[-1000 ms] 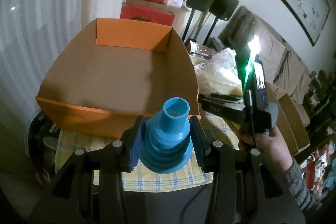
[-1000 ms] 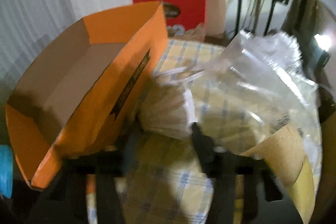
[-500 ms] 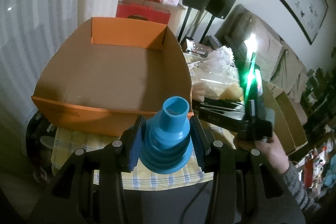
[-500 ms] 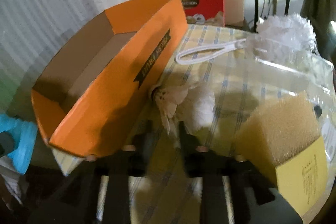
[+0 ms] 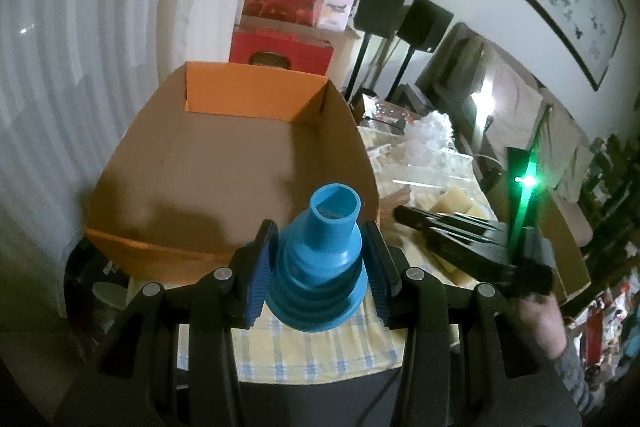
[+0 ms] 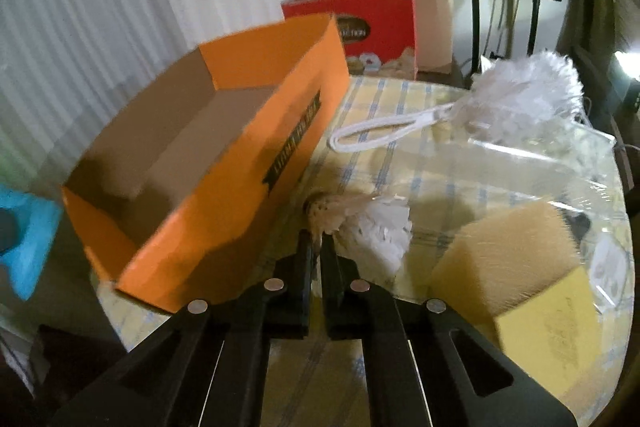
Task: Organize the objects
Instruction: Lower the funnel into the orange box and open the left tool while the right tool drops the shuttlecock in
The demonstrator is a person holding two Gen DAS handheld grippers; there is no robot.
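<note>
Two grippers in my view: my left gripper (image 5: 320, 267) pinches a blue funnel (image 5: 320, 263) just before the orange box (image 5: 224, 163); my right gripper (image 6: 316, 247) has just closed, nipping a feather toy (image 6: 360, 223) beside that box. Sponge (image 6: 516, 247), duster (image 6: 532, 87) on checked cloth (image 6: 400, 107). The box label's lettering is unreadable.

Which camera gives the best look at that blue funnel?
The left wrist view: the blue funnel sits whole and central, pinched in the left claw. The right wrist view catches only a blurred blue sliver at its left edge.
</note>
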